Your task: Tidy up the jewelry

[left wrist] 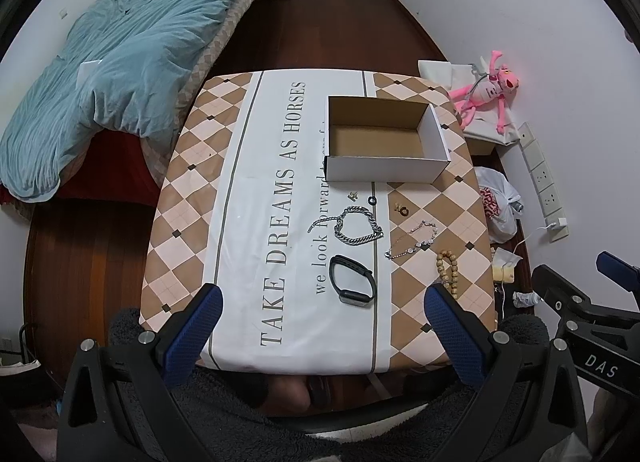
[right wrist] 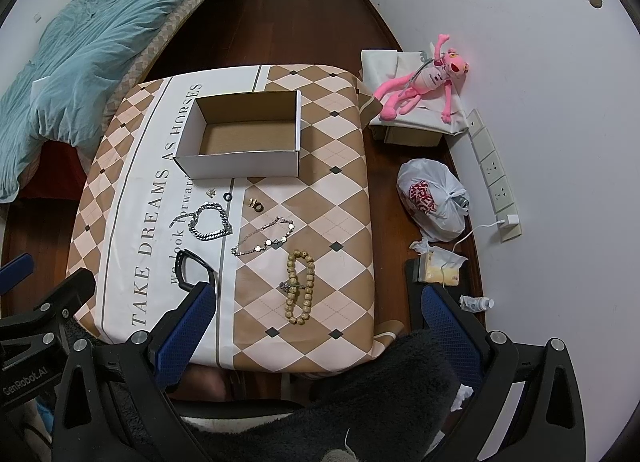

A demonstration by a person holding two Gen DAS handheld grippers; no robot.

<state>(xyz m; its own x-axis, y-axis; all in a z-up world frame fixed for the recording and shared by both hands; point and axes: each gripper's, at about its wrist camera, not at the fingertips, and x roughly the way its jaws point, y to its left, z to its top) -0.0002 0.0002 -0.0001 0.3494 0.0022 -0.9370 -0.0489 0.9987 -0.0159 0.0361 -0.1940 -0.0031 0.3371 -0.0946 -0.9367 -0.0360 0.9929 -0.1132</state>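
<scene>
An open, empty cardboard box stands at the far middle of the table. In front of it lie a silver chain bracelet, a thin silver disc bracelet, a wooden bead bracelet, a black smart band, a black ring and small earrings. My left gripper is open above the near table edge, empty. My right gripper is open beyond the near right corner, empty.
The table has a checked cloth with lettering. A bed with a blue duvet is at the left. On the floor at the right are a pink plush toy, a white plastic bag and a power strip.
</scene>
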